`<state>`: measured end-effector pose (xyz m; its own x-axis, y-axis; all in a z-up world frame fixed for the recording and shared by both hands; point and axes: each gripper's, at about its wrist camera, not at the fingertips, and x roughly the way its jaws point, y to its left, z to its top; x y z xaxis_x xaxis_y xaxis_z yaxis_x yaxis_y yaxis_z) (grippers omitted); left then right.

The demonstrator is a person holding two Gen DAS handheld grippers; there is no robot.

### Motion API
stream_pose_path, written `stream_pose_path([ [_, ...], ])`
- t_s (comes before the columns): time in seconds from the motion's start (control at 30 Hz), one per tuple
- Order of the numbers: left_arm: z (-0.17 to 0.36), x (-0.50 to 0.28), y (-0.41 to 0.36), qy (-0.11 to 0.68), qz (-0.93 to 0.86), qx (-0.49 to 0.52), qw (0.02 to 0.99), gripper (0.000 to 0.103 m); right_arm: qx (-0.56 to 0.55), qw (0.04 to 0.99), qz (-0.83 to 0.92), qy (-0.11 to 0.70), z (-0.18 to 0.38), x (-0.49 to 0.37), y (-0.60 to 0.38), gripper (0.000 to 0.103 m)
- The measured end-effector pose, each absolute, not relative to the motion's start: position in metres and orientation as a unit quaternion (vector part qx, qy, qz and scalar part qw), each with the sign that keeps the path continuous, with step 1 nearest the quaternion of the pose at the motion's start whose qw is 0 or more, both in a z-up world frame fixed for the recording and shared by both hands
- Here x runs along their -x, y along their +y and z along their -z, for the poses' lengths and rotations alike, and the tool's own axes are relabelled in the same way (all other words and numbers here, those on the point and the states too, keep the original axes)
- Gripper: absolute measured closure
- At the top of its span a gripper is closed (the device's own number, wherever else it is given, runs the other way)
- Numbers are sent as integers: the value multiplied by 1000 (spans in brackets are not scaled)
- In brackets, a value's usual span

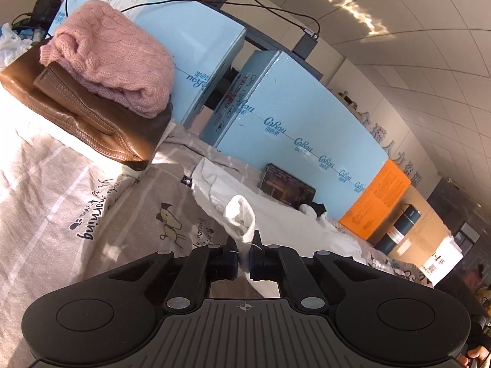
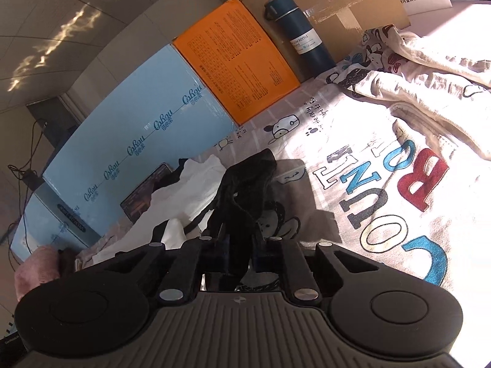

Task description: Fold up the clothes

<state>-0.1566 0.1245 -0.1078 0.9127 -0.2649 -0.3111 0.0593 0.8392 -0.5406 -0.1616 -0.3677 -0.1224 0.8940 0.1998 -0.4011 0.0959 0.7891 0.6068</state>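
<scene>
Currently, the left gripper is pinching a white garment at lower centre; the right gripper is clamping a black garment at mid-frame, both above the printed bedsheet.

Sweater atop jacket, left

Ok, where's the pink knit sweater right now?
In the left wrist view, the pink knit sweater lies folded at upper left, on top of the brown leather jacket, in front of the light blue boxes.
</scene>
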Motion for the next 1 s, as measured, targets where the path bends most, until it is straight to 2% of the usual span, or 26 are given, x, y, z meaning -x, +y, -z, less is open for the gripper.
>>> stream_pose_path([
  [0.43, 129, 199, 119, 245, 14, 206, 947, 95, -322, 910, -21, 261, 128, 224, -371, 92],
  [0.5, 134, 205, 118, 255, 0, 195, 947, 90, -315, 910, -21, 269, 133, 223, -371, 92],
  [0.57, 139, 210, 118, 266, -17, 179, 947, 79, -299, 912, -17, 280, 138, 220, -369, 90],
  [0.6, 139, 210, 117, 270, -35, 158, 949, 71, -288, 914, -7, 284, 139, 220, -368, 83],
  [0.63, 139, 210, 116, 269, -53, 134, 952, 61, -278, 917, 5, 288, 140, 220, -368, 71],
  [0.67, 137, 211, 116, 267, -67, 112, 955, 55, -266, 920, 20, 286, 141, 221, -369, 67],
  [0.7, 134, 210, 117, 265, -80, 94, 956, 42, -254, 925, 33, 281, 139, 222, -371, 64],
  [0.73, 130, 209, 118, 260, -92, 84, 958, 37, -242, 930, 46, 274, 137, 223, -374, 59],
  [0.83, 105, 199, 123, 224, -103, 52, 968, 33, -208, 944, 79, 243, 124, 218, -383, 47],
  [1.0, 40, 160, 113, 136, -48, 4, 989, 25, -118, 973, 68, 187, 93, 182, -379, 41],
])
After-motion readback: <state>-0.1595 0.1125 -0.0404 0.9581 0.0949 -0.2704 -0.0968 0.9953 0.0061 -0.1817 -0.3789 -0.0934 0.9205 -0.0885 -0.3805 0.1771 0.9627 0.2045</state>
